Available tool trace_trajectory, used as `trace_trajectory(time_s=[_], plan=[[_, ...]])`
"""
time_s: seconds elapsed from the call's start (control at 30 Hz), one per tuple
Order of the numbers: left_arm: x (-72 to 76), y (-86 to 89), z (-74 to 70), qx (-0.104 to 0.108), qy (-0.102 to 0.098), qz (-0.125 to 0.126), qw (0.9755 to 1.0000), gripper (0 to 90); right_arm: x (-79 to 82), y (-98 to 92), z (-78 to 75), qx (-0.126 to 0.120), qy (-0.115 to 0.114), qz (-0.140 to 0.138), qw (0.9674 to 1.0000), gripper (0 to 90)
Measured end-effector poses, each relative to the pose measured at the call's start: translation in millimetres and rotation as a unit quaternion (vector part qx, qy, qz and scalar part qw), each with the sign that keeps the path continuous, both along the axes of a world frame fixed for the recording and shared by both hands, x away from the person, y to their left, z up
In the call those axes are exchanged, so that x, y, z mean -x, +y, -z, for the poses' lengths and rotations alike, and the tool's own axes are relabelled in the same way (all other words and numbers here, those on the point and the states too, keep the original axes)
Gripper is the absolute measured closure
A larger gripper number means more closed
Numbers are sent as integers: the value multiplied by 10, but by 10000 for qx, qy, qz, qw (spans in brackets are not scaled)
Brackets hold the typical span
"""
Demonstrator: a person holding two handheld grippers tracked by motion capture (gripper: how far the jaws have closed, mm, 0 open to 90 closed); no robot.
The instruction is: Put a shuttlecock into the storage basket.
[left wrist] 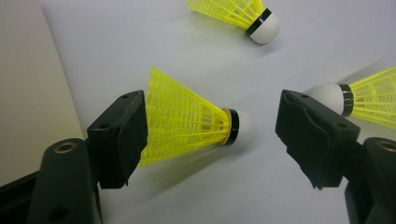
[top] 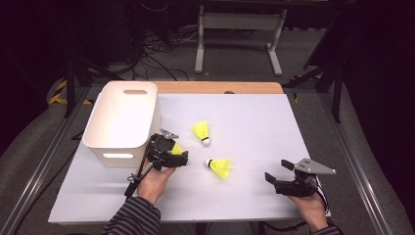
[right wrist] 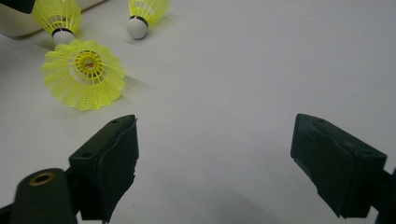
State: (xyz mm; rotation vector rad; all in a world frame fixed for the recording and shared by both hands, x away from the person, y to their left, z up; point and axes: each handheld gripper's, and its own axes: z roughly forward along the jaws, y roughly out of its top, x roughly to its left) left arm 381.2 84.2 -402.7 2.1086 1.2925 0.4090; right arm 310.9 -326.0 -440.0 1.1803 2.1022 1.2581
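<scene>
Left gripper: my jaws spread, unclenched, around yellow plastic shuttlecock at frame centre.
Grip advice: I close gently on skirt.
Right gripper: released, idle.

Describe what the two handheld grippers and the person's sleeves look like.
Both grippers are black, each with two blocky black fingers. The right gripper carries a grey three-cornered plate on top; the left gripper has a smaller grey plate and a black cable trailing back. Brass-coloured rings sit at the finger bases. The left sleeve is dark with thin stripes.
</scene>
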Motion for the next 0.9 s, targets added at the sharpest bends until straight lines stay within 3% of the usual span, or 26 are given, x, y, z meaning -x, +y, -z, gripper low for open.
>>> trace_trajectory(time_s=[0.63,0.77,0.9], plan=[[-19,-9,-10,-60,-10,-1,10000,274,-1,1,1,-24,-8,1,10000,156],[-18,-17,-13,-191,-91,3,9998,280,-1,1,1,-13,-4,3,10000,157],[-25,-17,-15,-105,-49,-10,9999,279,0,1,1,-13,-4,1,10000,156]])
